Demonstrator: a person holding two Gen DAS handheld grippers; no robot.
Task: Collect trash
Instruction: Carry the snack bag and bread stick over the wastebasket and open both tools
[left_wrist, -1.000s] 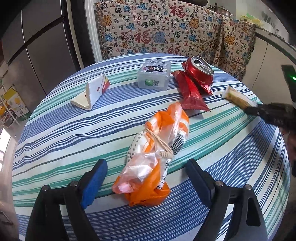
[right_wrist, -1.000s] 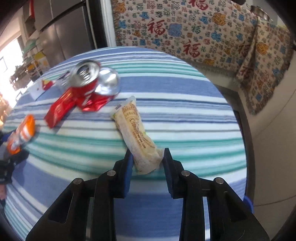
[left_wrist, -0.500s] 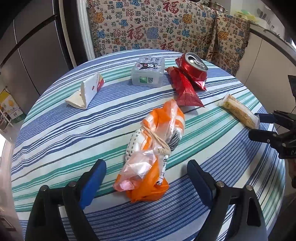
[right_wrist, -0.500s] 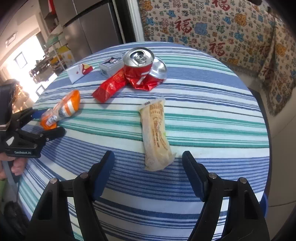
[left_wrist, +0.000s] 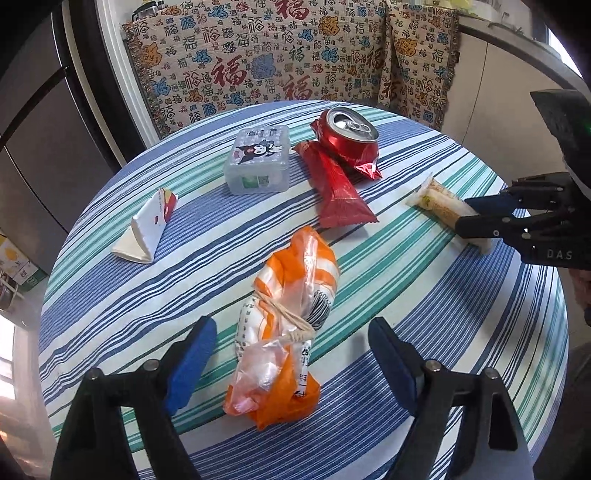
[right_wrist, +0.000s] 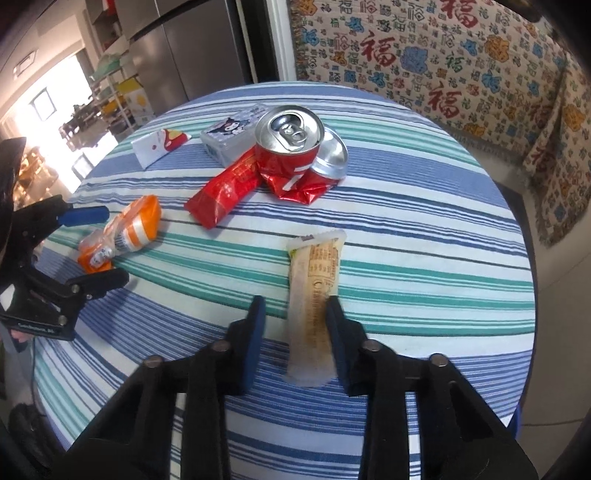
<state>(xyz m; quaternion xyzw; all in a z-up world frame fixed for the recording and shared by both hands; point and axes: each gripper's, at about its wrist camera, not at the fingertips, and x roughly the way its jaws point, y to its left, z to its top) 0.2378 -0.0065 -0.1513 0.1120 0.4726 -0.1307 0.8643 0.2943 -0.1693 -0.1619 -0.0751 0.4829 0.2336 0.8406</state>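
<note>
While between unclamped, just-closing jaws of right hand-held gripper (right_wrist: 295, 302), beige wrapper (right_wrist: 314, 273) lengthwise, far end toward can (right_wrist: 290, 147).

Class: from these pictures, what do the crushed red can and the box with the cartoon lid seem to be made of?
Crushed red can: thin metal, probably aluminium; shiny silver top with pull-tab, creased glossy body. Box with the cartoon lid: seemingly translucent frosted plastic; cloudy walls, rounded moulded corners.

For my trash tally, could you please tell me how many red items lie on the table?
2: a crushed can at the far middle, and a red wrapper lying against its left side.
</note>
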